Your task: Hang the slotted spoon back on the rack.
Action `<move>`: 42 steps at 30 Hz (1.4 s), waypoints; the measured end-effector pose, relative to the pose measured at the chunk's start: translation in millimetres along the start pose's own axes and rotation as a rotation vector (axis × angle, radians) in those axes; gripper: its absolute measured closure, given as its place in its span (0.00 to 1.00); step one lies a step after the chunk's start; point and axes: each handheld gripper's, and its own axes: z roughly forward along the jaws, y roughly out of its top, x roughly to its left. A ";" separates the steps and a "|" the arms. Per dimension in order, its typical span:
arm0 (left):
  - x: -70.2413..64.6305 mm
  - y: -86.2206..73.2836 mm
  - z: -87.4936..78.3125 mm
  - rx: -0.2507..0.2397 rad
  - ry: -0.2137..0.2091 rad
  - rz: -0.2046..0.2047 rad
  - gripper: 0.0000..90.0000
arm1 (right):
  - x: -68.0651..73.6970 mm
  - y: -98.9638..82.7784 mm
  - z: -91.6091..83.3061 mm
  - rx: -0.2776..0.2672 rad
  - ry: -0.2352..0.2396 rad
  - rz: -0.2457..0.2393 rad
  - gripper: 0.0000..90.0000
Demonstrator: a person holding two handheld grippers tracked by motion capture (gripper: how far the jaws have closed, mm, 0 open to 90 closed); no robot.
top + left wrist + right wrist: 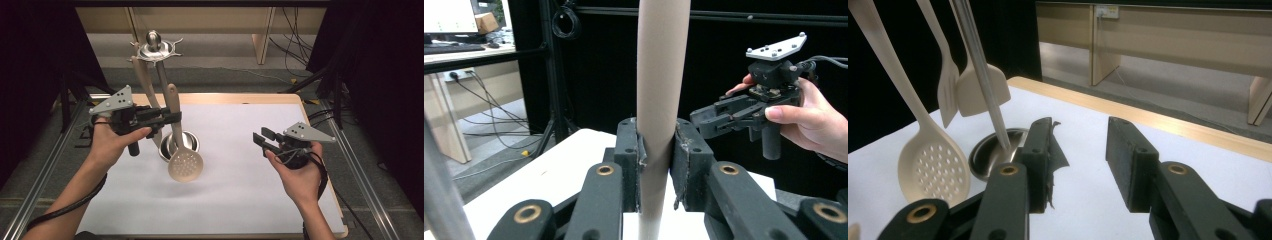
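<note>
Your left claw (pixel 656 165) is clamped on the handle of the slotted spoon (pixel 184 161), about mid-shaft, pads pressing both sides. The spoon hangs upright off the tabletop (pixel 235 200), its perforated bowl just in front of the rack's steel base (pixel 191 142), at left. Likely light, stiff, smooth plastic: a grip nearer the bowl should swing less. Right claw (pixel 1079 160) is half open, empty, well apart at right

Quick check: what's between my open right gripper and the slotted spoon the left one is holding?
Only bare white table in the high view. Right gripper is open, with nothing between it and the slotted spoon. The steel stand base sits just behind the spoon.
</note>
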 end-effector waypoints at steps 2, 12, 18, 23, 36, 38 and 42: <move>1.9 1.6 -0.4 0.007 0.008 0.000 0.83 | -2.7 -2.1 0.2 0.009 -0.021 0.005 0.71; 12.9 8.8 1.5 0.016 0.033 0.007 0.83 | -20.3 -7.8 -4.5 0.009 -0.086 0.016 0.71; 17.1 9.6 -0.5 0.024 0.035 0.005 0.83 | -24.9 -11.3 -4.4 0.024 -0.118 0.019 0.71; 18.3 10.5 -3.9 0.021 0.039 0.009 0.83 | -21.3 -12.4 -2.0 0.031 -0.111 0.035 0.71; 23.4 16.3 -12.8 0.019 0.041 0.009 0.83 | -20.8 -15.0 -0.2 0.057 -0.102 0.037 0.70; 24.0 16.7 -13.4 0.022 0.040 0.009 0.83 | -21.9 -14.3 0.0 0.046 -0.104 0.021 0.69; 25.4 18.2 -13.8 0.025 0.035 0.009 0.83 | -21.4 -14.6 -0.6 0.049 -0.101 0.032 0.69</move>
